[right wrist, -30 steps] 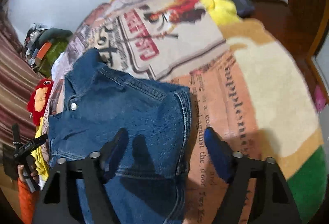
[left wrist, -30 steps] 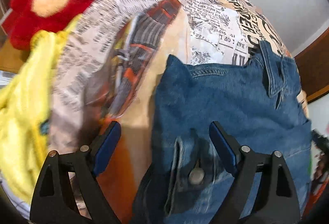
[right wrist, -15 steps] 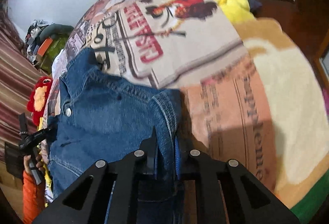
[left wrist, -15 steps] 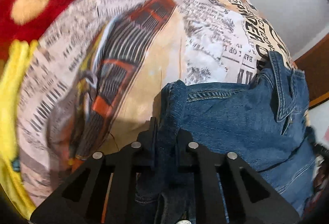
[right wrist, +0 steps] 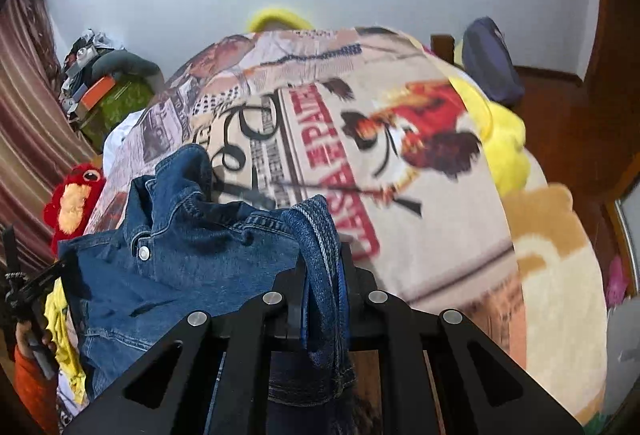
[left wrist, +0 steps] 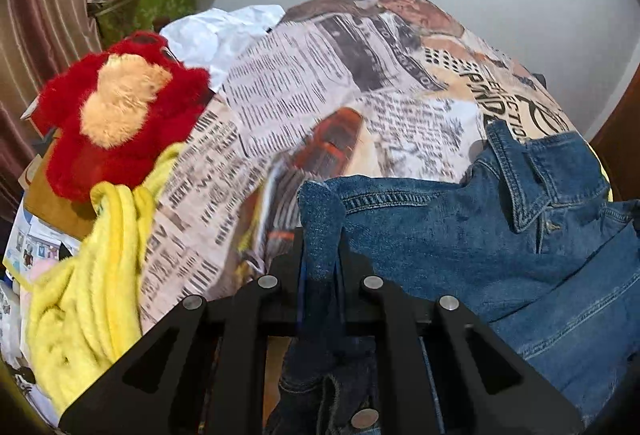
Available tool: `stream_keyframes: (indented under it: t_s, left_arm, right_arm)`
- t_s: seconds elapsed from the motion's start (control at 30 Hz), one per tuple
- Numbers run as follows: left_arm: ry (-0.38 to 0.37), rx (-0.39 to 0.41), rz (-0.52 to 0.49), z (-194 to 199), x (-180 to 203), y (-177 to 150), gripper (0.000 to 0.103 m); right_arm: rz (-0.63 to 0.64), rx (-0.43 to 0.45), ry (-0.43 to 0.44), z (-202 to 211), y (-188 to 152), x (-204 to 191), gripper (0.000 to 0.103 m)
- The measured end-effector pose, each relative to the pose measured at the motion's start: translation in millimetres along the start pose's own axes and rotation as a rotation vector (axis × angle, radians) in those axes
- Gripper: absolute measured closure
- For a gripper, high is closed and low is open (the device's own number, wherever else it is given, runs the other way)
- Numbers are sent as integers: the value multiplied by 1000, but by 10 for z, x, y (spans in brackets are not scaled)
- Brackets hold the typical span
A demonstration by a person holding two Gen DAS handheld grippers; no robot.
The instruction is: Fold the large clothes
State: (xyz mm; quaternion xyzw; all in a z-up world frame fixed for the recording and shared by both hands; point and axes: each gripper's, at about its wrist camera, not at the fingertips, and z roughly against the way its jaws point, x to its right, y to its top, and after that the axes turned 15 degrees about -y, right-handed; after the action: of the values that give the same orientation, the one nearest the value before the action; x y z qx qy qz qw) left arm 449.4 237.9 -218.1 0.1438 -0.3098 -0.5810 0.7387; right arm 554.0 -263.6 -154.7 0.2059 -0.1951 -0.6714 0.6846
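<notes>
Both tools, left (left wrist: 320, 255) and right (right wrist: 324, 267), clamped on jacket (left wrist: 460, 235) shoulders; denim's heavy, stiff, grips well at seams.

One denim jacket (left wrist: 480, 235), one red plush (left wrist: 120, 111), one printed blanket (left wrist: 304, 95), two tools (left wrist: 320, 247) (right wrist: 322, 267).

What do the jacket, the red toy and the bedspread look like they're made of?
Jacket: blue denim, matte, with contrast stitching and metal snaps. Red toy: fluffy plush, probably synthetic, with long shaggy pile. Bedspread: smooth printed woven cloth, likely cotton or polyester, in newspaper print.
</notes>
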Motion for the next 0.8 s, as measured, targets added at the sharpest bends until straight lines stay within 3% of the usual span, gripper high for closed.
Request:
stream_keyframes:
  t_s: [0.13, 0.4, 0.57, 0.7, 0.77, 0.8]
  left_arm:
    - [36, -5, -10, -75, -81, 22, 92]
    - [73, -75, 19, -452, -252, -62, 91]
    - [50, -89, 77, -571, -371, -115, 85]
    - [81, -101, 40, -579, -317, -142, 82]
    - [95, -111, 31, -575, -303, -162, 81]
    - [96, -113, 27, -566, -298, -173, 81]
  right_arm:
    - [36, -11, -50, -218, 67, -102, 94]
    - [95, -75, -118, -730, -114, -61, 93]
    - [236, -30, -200, -726, -217, -191, 88]
    - [328, 4, -263, -682, -281, -291, 87]
    - [347, 21, -295, -655, -317, -305, 78]
    - [352, 31, -337, -640, -332, -304, 53]
